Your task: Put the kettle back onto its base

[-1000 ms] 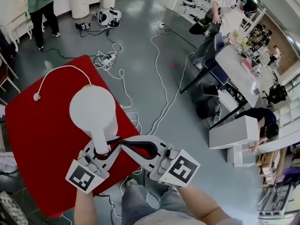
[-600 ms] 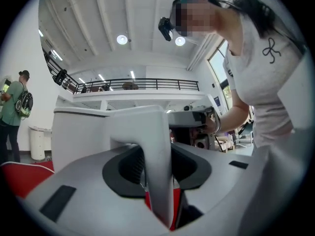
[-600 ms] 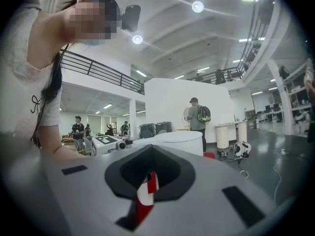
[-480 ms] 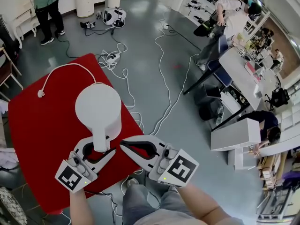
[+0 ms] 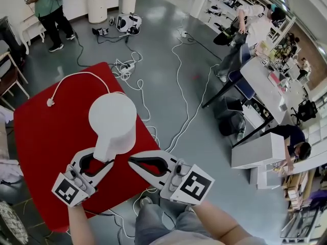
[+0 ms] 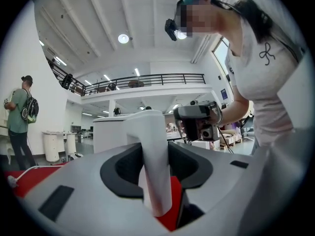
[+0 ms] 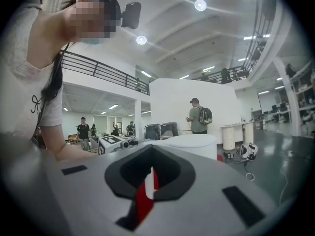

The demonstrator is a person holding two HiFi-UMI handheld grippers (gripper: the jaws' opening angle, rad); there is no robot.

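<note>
The white kettle (image 5: 112, 119) stands upright on the red table (image 5: 41, 137); whatever it rests on is hidden beneath it. A white cord (image 5: 76, 75) runs from beside it to a plug (image 5: 51, 102). My left gripper (image 5: 97, 160) is level at the kettle's handle (image 5: 104, 149), its jaws opening. In the left gripper view the handle (image 6: 155, 171) stands between the jaws with a gap on each side. My right gripper (image 5: 132, 161) hovers just right of the handle, shut and empty. The right gripper view shows the kettle (image 7: 192, 144) ahead.
The table's near edge runs under both grippers, with the person's legs below it. White cables (image 5: 179, 86) snake across the grey floor to the right. A standing person (image 5: 48, 4) is far left; desks (image 5: 265, 80) and a white box (image 5: 258, 149) are at right.
The left gripper's jaws have spread off the handle and the gripper has drawn back toward the person. The kettle stays standing. The right gripper has barely shifted.
</note>
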